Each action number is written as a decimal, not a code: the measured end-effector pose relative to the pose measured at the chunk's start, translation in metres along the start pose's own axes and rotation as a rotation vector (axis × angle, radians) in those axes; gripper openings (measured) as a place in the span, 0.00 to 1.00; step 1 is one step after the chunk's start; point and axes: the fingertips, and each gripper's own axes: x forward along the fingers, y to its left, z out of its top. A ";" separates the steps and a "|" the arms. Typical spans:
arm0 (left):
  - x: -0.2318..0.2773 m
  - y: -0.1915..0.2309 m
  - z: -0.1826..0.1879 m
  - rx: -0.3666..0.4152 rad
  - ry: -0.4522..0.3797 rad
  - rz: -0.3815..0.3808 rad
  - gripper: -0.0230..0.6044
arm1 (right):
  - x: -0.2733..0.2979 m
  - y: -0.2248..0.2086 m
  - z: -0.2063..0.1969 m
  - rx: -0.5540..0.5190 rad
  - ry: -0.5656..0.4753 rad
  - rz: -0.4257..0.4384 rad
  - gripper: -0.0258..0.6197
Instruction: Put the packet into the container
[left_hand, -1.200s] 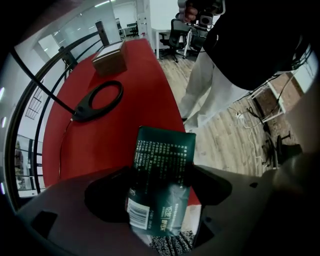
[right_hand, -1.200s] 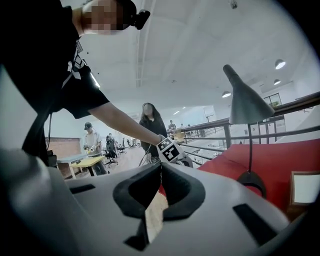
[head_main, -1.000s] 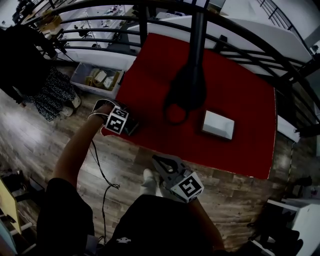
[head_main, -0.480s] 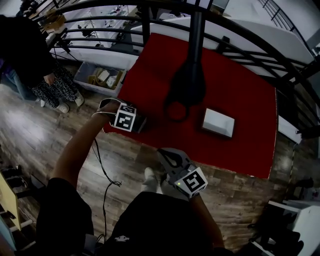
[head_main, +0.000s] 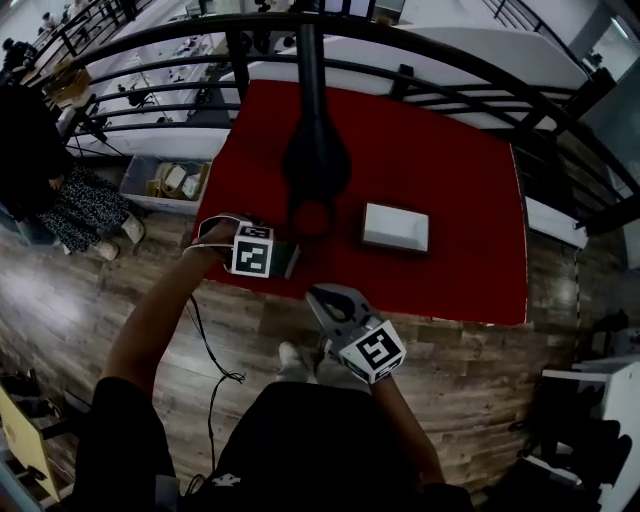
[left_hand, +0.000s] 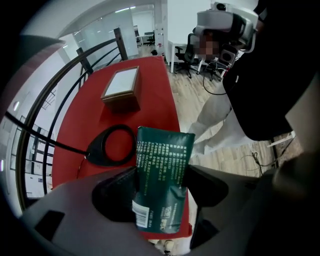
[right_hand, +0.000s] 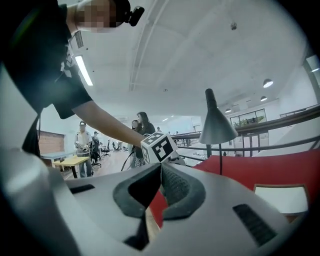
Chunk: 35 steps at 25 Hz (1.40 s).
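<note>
Packet (left_hand: 162, 155), dark green, flat and printed with pale text, stands upright between the pads of the left hand-held gripper (left_hand: 160, 182). Its jaws press on the packet's two sides and hold it. In the head view this left hand-held gripper (head_main: 283, 262) sits over the near left edge of the red-covered bench (head_main: 440, 150), with the wooden plank floor (head_main: 90, 310) just beside it.

The rectangular container (left_hand: 121, 92), brown-walled and white on top, rests farther along the bench, well apart from the packet. I cannot tell whether it is lidded or open. Between the packet and the container (head_main: 395, 227) lies the ring-shaped base of a black lamp (head_main: 315, 160), flat on the red cloth.

The right hand-held gripper (right_hand: 161, 185) has its jaws closed together with nothing between them. The head view shows the right hand-held gripper (head_main: 322, 300) over the floor, near the bench's front edge, close to the person's body
</note>
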 end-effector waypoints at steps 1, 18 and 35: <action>0.000 0.003 0.013 0.004 -0.005 0.006 0.54 | -0.008 -0.005 0.000 0.003 -0.003 -0.019 0.07; -0.025 0.055 0.218 0.034 -0.224 0.079 0.54 | -0.112 -0.083 -0.008 0.022 -0.045 -0.281 0.07; 0.000 0.132 0.312 0.107 -0.170 0.083 0.54 | -0.178 -0.151 -0.015 0.053 -0.056 -0.433 0.07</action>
